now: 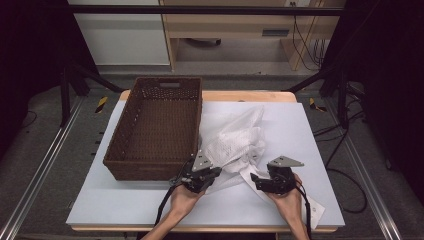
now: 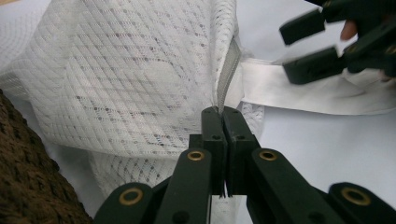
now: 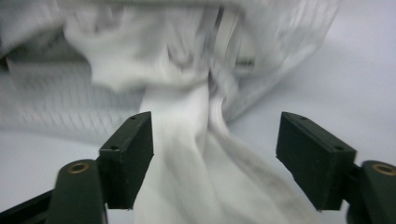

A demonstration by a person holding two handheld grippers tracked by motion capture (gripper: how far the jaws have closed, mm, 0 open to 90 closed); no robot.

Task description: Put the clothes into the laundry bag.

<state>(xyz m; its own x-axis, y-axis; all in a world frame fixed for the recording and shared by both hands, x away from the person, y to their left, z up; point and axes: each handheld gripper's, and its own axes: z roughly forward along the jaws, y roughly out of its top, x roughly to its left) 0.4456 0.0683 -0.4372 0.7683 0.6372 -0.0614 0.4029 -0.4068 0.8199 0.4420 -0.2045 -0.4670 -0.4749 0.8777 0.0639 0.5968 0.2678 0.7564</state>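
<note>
A white mesh laundry bag (image 1: 235, 137) lies crumpled on the table, right of the basket. My left gripper (image 1: 216, 171) is shut on the bag's grey zipper edge; in the left gripper view the jaws (image 2: 222, 112) pinch that edge of the mesh bag (image 2: 130, 79). A plain white cloth (image 3: 187, 158) trails out of the mesh bag (image 3: 280, 46) toward me. My right gripper (image 3: 215, 140) is open, its jaws standing on either side of the cloth without pressing it. The left gripper view shows the right gripper (image 2: 310, 46) open over the white cloth (image 2: 303, 93).
A brown woven basket (image 1: 150, 165) stands on the left half of the pale table (image 1: 125, 205), close to my left gripper, and its wall (image 2: 28, 177) fills the left gripper view's lower left corner. A strip of cloth (image 1: 312, 210) reaches the table's front right corner.
</note>
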